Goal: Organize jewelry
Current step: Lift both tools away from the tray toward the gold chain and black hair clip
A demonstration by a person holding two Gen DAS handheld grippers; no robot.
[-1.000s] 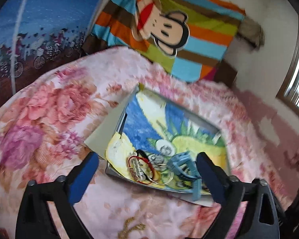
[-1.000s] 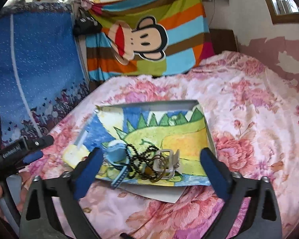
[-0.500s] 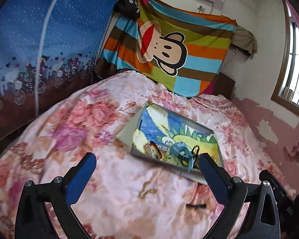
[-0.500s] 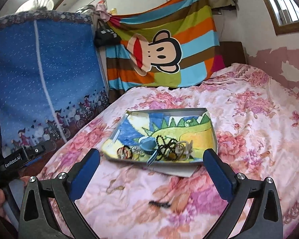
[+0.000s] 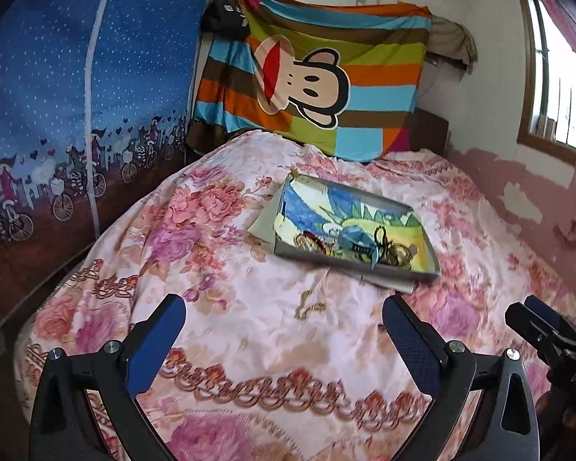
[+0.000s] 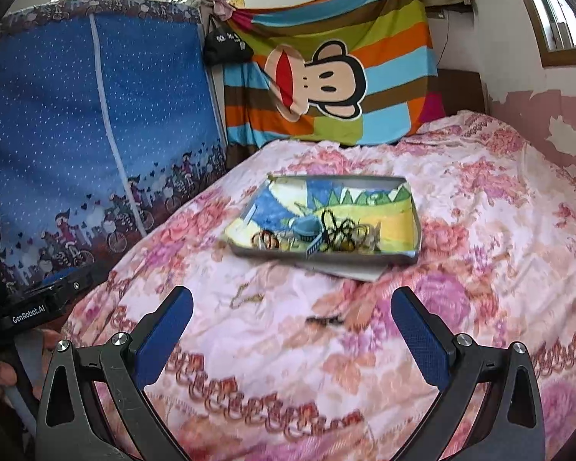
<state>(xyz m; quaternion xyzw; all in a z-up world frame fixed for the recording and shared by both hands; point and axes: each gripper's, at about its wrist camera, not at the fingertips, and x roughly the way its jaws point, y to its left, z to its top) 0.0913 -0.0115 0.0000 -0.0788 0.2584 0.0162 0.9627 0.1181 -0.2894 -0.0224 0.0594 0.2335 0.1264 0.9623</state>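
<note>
Your left gripper [image 5: 282,324] hangs over the bed [image 5: 249,345] with its 2 blue-padded jaws spread wide and nothing between them; your right gripper [image 6: 292,315] is the same, jaws spread and empty. Ahead of both sets of jaws, well apart from the fingertips, the grey tray [image 6: 412,257] rests on the pink floral bedspread [image 6: 499,230], lined with a bright blue, yellow and green drawing and sitting on a sheet of paper [image 5: 388,282] that pokes out under its near edge. The jewelry [image 6: 341,236] lies heaped along the tray's near side: reddish rings to the left, a pale blue clip [image 5: 355,242] in the middle, dark beads and metal hoops to the right. Between your right jaws and the tray, a small dark item [image 6: 324,320] lies loose on the bedspread; what it is cannot be told. A thin gold chain [image 5: 309,309] lies just beyond the gap of your left jaws, also on the cloth. Beyond the tray, a striped blanket with a cartoon monkey [image 5: 318,77] hangs at the head of the bed. Left of the jaws stands a blue fabric panel [image 6: 76,115] printed with bicycles; right of them, a peeling pink wall [image 5: 518,199] and a window [image 5: 556,77]. A black bag [image 6: 226,48] hangs by the blanket's corner.
</note>
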